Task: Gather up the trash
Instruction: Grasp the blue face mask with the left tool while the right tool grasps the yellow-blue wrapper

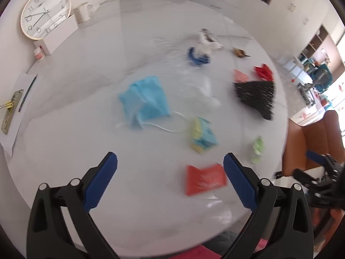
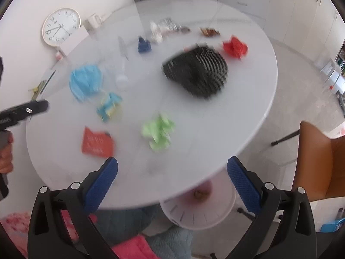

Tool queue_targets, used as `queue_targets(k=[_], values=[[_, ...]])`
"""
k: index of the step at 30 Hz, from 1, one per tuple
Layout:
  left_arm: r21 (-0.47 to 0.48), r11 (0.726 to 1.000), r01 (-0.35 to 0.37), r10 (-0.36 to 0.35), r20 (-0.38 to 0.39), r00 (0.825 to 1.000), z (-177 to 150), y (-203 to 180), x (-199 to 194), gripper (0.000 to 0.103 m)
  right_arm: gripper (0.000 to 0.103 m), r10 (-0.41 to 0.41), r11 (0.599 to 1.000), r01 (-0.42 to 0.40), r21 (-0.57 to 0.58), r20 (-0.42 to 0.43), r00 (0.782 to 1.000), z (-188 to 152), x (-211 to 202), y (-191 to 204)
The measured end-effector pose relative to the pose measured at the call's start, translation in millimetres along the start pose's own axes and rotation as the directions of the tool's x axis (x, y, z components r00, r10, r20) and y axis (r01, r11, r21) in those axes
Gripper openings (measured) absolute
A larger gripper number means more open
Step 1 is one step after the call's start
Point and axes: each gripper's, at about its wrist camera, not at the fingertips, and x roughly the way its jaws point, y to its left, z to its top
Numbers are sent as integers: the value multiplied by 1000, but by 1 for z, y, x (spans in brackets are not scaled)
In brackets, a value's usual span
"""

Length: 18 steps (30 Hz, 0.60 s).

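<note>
Trash lies scattered on a round white table (image 1: 64,86): a blue face mask (image 1: 144,99), a yellow-and-blue paper wad (image 1: 202,137), a red packet (image 1: 204,181), a green paper wad (image 1: 257,149) and a red paper wad (image 1: 264,71). A black mesh basket (image 1: 256,96) lies on its side. My left gripper (image 1: 170,157) hangs open and empty above the near table, just before the red packet. My right gripper (image 2: 172,161) is open and empty over the table's near edge, short of the green paper wad (image 2: 159,131) and the red packet (image 2: 98,143).
At the far side lie a blue wad (image 1: 197,57), a white wrapper (image 1: 207,41) and a brown wrapper (image 1: 239,51). A wall clock (image 1: 45,13), a mug (image 1: 83,14) and a paper with pen (image 1: 28,95) sit at the left. An orange chair (image 2: 319,161) stands right of the table.
</note>
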Motion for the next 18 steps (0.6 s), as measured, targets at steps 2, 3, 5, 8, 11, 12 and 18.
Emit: queue_targets(k=[2, 3, 5, 8, 11, 12, 18], values=[[-12, 1000, -10, 10, -16, 1000, 12, 13, 14, 94, 101, -5, 1000, 5, -1, 15, 1000, 12, 4, 14], [-16, 1000, -5, 5, -20, 1000, 20, 19, 20, 94, 101, -12, 1000, 12, 0, 17, 1000, 16, 7, 19], [-5, 1000, -5, 5, -20, 1000, 28, 24, 30, 94, 101, -23, 1000, 23, 6, 20, 1000, 28, 11, 31], [39, 999, -5, 6, -26, 1000, 42, 28, 45, 94, 101, -19, 1000, 18, 21, 19, 1000, 39, 19, 44], [72, 997, -7, 10, -32, 999, 52, 30, 57, 94, 101, -32, 999, 32, 27, 8, 999, 44, 28, 54], [81, 997, -8, 11, -35, 999, 55, 31, 61, 94, 101, -34, 999, 34, 28, 3, 999, 45, 30, 56], [121, 993, 14, -7, -62, 998, 67, 34, 81, 94, 101, -24, 999, 25, 48, -35, 999, 47, 45, 69]])
